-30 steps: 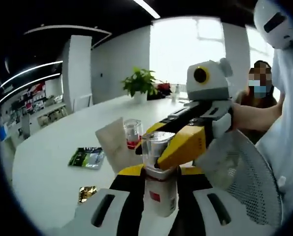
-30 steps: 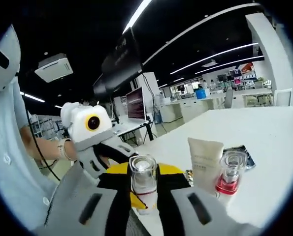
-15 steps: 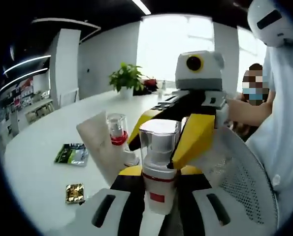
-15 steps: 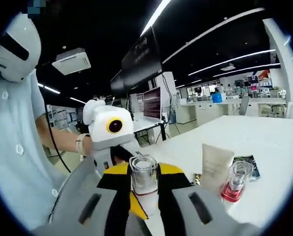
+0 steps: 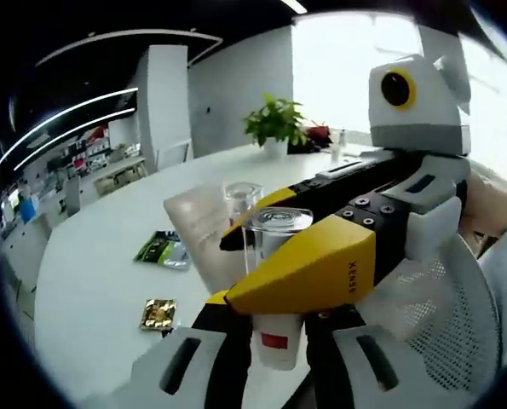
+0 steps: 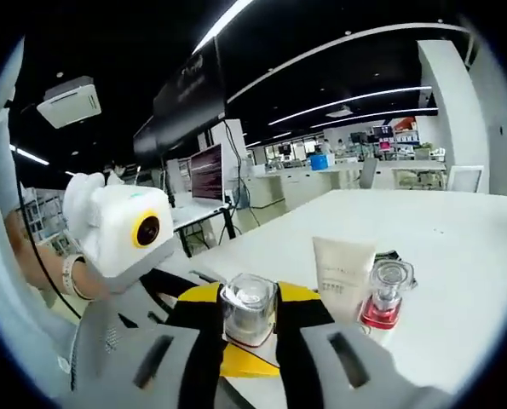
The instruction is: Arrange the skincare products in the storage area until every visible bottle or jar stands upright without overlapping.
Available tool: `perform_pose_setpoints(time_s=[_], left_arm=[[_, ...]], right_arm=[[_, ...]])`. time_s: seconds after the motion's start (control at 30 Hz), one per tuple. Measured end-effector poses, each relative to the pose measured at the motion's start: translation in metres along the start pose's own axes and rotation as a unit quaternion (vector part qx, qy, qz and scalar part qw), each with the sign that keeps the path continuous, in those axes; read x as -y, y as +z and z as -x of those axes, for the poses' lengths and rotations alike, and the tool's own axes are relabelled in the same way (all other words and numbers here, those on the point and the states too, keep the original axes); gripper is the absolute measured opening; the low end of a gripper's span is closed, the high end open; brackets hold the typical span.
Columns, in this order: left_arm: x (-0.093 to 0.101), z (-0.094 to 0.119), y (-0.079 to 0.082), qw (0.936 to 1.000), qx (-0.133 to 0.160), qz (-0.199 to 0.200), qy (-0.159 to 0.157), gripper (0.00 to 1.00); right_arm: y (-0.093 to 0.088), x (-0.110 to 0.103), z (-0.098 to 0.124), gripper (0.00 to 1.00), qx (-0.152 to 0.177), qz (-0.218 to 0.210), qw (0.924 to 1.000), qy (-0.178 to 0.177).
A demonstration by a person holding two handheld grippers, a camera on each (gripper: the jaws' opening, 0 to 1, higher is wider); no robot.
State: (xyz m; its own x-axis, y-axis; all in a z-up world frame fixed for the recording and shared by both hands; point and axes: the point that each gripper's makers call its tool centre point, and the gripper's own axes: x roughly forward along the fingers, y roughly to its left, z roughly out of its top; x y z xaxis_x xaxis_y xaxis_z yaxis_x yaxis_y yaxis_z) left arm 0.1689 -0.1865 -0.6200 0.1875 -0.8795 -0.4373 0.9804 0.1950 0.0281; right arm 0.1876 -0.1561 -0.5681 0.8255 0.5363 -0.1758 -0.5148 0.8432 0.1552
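Clear-capped bottle held off the tabletop — clamped by left tool low, right tool at cap. Best released by one before lowering upright beside cream tube and red-collared bottle — no overlap.

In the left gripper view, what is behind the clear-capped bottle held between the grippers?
Behind the clear-capped bottle stand a beige tube and a second clear-capped bottle on the white table. The right hand-held gripper covers that second bottle's lower part.

Both tools closed, crossed.
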Motion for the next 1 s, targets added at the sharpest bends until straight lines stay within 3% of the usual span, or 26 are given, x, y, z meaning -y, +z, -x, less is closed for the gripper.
perform_pose_setpoints(time_s=[0.1, 0.17, 0.27, 0.3, 0.4, 0.63, 0.77, 0.83, 0.93, 1.0], left_arm=[[0.005, 0.002, 0.002, 0.9988, 0.012, -0.034, -0.033, 0.2], [0.006, 0.005, 0.003, 0.998, 0.017, -0.035, -0.05, 0.2], [0.014, 0.008, -0.003, 0.9931, 0.0, -0.071, -0.093, 0.22], [0.016, 0.009, -0.004, 0.9904, -0.002, -0.086, -0.108, 0.24], [0.02, 0.012, -0.01, 0.9867, -0.015, -0.081, -0.14, 0.26], [0.03, 0.018, -0.002, 0.9752, 0.019, -0.095, -0.199, 0.24], [0.042, 0.019, -0.001, 0.9669, 0.032, -0.115, -0.226, 0.25], [0.045, 0.017, -0.002, 0.9652, 0.033, -0.124, -0.227, 0.25], [0.043, 0.014, -0.005, 0.9694, 0.024, -0.104, -0.221, 0.24], [0.04, 0.011, -0.006, 0.9709, 0.022, -0.11, -0.212, 0.23]], right_arm=[[0.001, -0.003, 0.003, 0.21, 0.012, -0.008, 0.9993, 0.034], [0.003, -0.004, 0.005, 0.21, 0.016, -0.006, 0.9986, 0.051], [0.003, -0.011, 0.008, 0.21, 0.01, 0.035, 0.9946, 0.098], [0.003, -0.015, 0.009, 0.21, 0.007, 0.044, 0.9923, 0.115], [0.006, -0.022, 0.012, 0.22, 0.009, 0.068, 0.9844, 0.162], [0.004, -0.04, 0.019, 0.22, 0.006, 0.109, 0.9644, 0.241], [0.0, -0.049, 0.022, 0.22, 0.004, 0.117, 0.9567, 0.267], [-0.002, -0.05, 0.021, 0.22, 0.002, 0.119, 0.9566, 0.266], [-0.006, -0.05, 0.018, 0.22, -0.003, 0.121, 0.9592, 0.255], [-0.008, -0.048, 0.015, 0.22, -0.003, 0.126, 0.962, 0.242]])
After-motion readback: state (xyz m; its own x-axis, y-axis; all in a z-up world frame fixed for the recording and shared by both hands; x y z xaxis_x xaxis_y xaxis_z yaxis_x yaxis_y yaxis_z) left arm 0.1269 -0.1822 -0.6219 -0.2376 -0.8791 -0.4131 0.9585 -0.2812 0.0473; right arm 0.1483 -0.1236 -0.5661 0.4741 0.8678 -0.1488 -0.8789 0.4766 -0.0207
